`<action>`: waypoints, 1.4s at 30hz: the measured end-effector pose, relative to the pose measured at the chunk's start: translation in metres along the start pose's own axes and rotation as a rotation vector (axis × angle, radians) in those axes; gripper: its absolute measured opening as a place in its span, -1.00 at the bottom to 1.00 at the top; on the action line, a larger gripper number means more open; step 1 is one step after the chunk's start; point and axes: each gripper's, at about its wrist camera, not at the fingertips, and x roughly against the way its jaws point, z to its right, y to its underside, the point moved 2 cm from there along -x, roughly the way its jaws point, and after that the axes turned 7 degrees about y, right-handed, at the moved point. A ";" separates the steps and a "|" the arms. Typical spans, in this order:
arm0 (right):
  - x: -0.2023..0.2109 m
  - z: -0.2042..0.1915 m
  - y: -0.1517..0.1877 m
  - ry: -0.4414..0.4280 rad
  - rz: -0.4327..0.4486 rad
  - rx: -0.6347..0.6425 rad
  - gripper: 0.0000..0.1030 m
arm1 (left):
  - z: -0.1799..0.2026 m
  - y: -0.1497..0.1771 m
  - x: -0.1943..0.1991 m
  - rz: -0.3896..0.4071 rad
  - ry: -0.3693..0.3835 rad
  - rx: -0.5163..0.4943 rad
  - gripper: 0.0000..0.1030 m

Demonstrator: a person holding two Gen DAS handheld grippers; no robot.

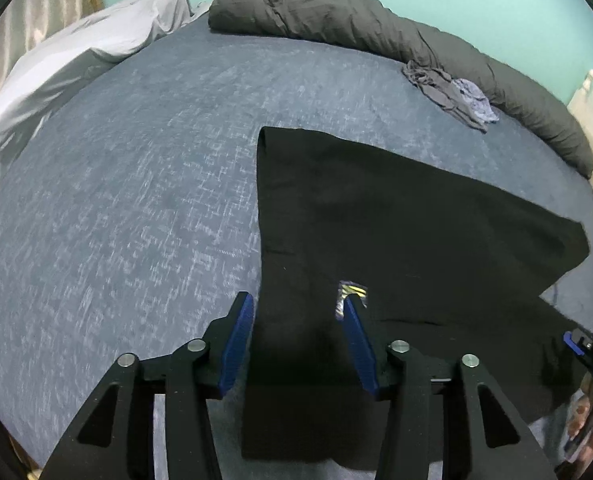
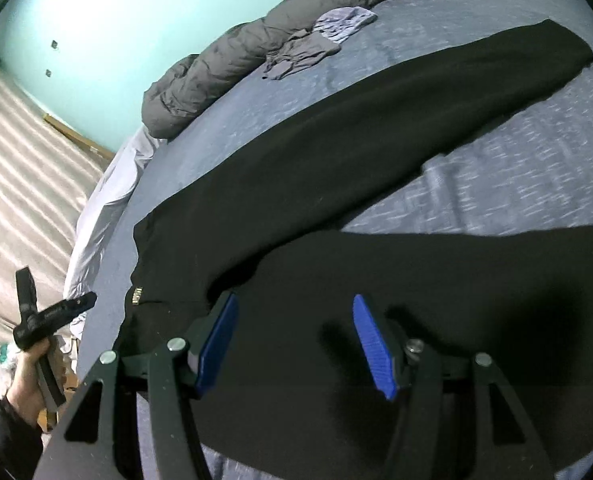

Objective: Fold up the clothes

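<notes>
Black trousers lie flat on the blue bed, with a small yellow label near the waist. My left gripper hovers open just above the waist end, its blue pads on either side of dark cloth, holding nothing. In the right wrist view the trousers show one leg running to the upper right and the other off to the right. My right gripper is open over the nearer leg. The left gripper shows at the bed's left edge, held by a hand.
A rolled grey duvet lies along the far side by the teal wall. A crumpled grey garment and a light blue one rest against it. White bedding is bunched at the left. The right gripper shows at the right edge.
</notes>
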 end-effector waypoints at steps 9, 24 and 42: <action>-0.014 0.005 0.010 0.034 0.004 0.054 0.25 | -0.004 -0.005 -0.039 -0.007 -0.024 -0.026 0.04; -0.022 0.011 0.009 0.043 0.026 0.076 0.26 | -0.009 0.002 -0.070 -0.051 -0.003 0.000 0.05; -0.027 0.007 0.007 0.041 0.026 0.086 0.26 | -0.011 0.007 -0.056 -0.041 0.114 0.031 0.04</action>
